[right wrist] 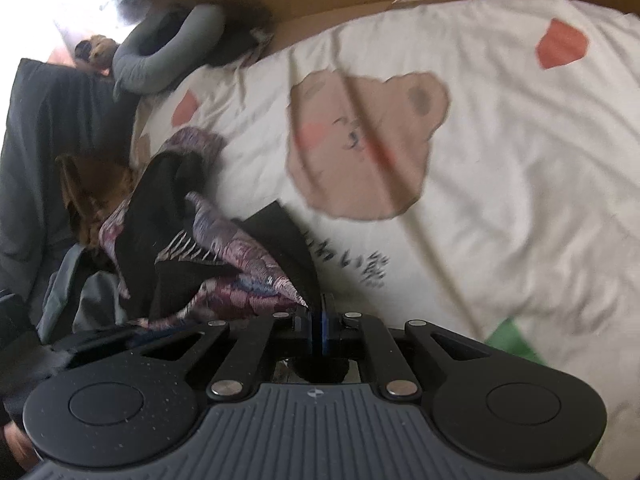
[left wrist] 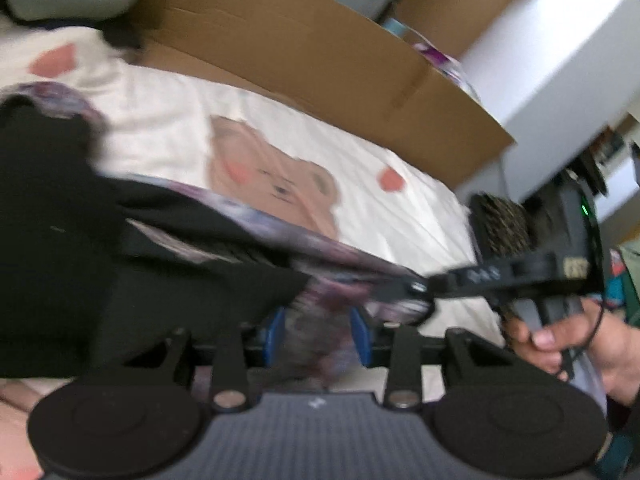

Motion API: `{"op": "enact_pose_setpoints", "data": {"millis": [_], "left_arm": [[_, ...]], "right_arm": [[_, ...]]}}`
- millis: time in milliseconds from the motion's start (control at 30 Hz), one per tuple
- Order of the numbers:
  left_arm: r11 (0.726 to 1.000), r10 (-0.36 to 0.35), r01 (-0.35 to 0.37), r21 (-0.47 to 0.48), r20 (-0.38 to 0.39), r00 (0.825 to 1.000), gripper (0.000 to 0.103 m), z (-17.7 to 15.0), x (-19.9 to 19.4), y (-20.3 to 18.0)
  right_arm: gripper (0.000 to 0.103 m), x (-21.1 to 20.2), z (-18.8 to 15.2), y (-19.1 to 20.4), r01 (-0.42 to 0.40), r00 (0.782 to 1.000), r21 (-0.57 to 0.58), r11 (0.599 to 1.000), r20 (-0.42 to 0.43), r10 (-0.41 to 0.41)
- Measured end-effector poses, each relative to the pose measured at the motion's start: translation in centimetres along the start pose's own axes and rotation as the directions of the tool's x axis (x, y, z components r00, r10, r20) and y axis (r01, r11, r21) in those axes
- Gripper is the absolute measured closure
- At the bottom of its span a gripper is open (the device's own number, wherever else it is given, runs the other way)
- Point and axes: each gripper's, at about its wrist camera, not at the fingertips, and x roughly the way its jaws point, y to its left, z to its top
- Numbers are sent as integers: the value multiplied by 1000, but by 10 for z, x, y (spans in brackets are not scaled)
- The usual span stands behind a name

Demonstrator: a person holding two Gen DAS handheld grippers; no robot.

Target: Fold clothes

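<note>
Jaws of the left gripper (left wrist: 318, 334) are standing partly apart, with a blurred fold of the garment (left wrist: 224, 232) lying between the blue pads (left wrist: 362, 336); whether the pads are pressing on it cannot be told through the blur. Just beyond and to the right of those jaws, the right gripper (left wrist: 418, 286) is pinching the patterned edge of the same cloth, a person's hand (left wrist: 560, 340) wrapping its handle.

From the right wrist view, the right gripper (right wrist: 316, 330) is showing its jaws closed together, clamping a corner of the garment (right wrist: 208, 240), which is spreading away to the left of them in a crumpled heap of black cloth and purple floral lining.

Under the garment and beyond both sets of jaws, a cream bed sheet (right wrist: 500, 200) is stretching out, printed with a brown bear face (right wrist: 360, 148) and red hearts. Farther off, past the sheet, a flattened cardboard box (left wrist: 320, 40) is leaning along the bed's far edge, and a grey pillow (right wrist: 168, 48) is lying up to the left.
</note>
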Motion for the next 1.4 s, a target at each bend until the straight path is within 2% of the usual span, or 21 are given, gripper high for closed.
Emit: {"op": "enact_pose_setpoints", "data": {"millis": [167,300,467,500,567,633,700,833,900,1067,1167,1400], "left_arm": [[993,120,-120,-7,48,992,59,11,-17,24],[966,258,-257,-22,83,963,58,20,-25,47],[899,437,-431,-73,122,891,57,33,-37,79],[885,465,-457,-89,130,876,50,35,-40,84],[852,523,-510,-117,142,841,42,38,-47,95],[821,569,-553,-140,144,809,42,41,-53,107],[799,599,-577,-167,135,790,42,42,-59,118],[772,631,-602,-205,124,766,38,45,-66,137],[763,640,-608,-221,123,759,31,46,-69,145],[757,645,-613,-226,115,755,28,48,-66,155],[755,646,-612,-235,103,756,23,46,-63,159],[782,599,-560,-273,85,796,22,46,-49,167]], "right_arm": [[102,-7,4,-13,54,998,4,999,19,-54],[102,-13,3,-22,78,996,2,997,31,-78],[103,-14,-1,-25,82,996,3,997,36,-82],[103,-14,-1,-25,83,996,0,997,38,-83],[103,-16,-1,-25,88,995,-1,996,48,-88],[103,-20,0,-28,117,991,10,993,65,-118],[103,-26,2,-34,138,987,22,990,83,-139],[103,-42,3,-50,173,978,51,984,109,-178],[103,-51,2,-59,187,974,76,979,118,-195],[103,-76,-7,-77,223,960,123,967,143,-240],[103,-91,-12,-88,243,951,156,957,157,-267],[103,-127,-30,-116,296,923,244,924,174,-342]]}}
